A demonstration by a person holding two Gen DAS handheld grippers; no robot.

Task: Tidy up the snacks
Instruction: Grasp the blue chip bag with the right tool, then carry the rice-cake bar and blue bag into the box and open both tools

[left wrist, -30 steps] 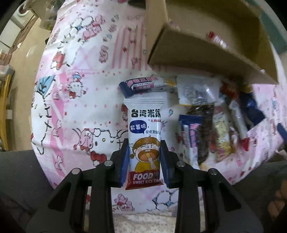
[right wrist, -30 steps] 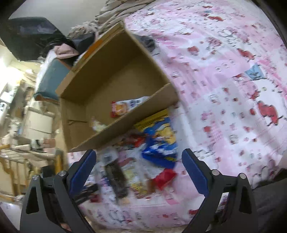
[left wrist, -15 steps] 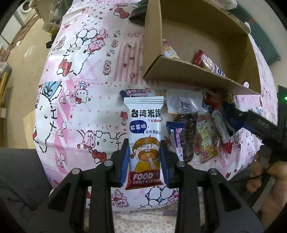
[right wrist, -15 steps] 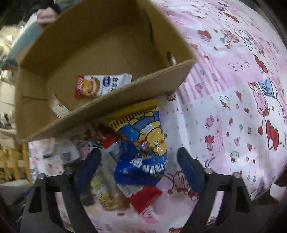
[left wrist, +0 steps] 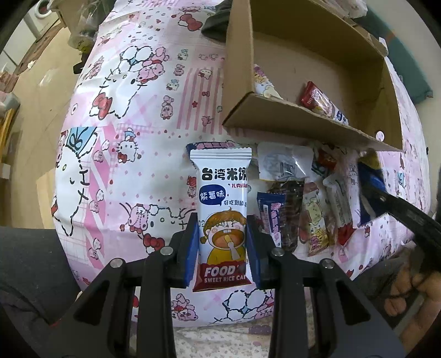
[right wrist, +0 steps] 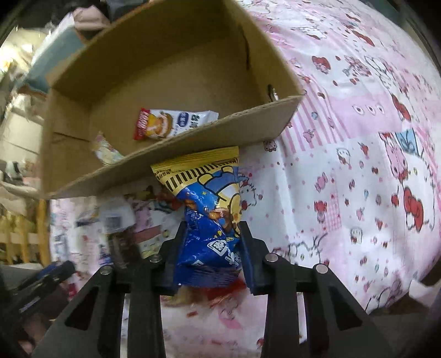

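Your left gripper [left wrist: 222, 247] squeezes a white sweet rice cake packet with a cartoon child on it [left wrist: 222, 217], held up over the pink cartoon bedsheet [left wrist: 132, 132]. Your right gripper [right wrist: 212, 245] has just been closing and now pinches a crinkly blue and yellow snack bag [right wrist: 210, 220], just below the brown cardboard box [right wrist: 171, 154].

A home, most likely a bedroom. The work surface is a bed [left wrist: 132, 143] covered in a pink cartoon-cat sheet [right wrist: 358, 154], with rumpled bedding and clothes heaped by its far edge [right wrist: 88, 16]. A plain cardboard box [left wrist: 303, 121] sits on the bed. Beyond the bed's left edge lies a tan floor [left wrist: 35, 91] with household clutter, and a wooden rack [right wrist: 24, 242] stands beside the bed.
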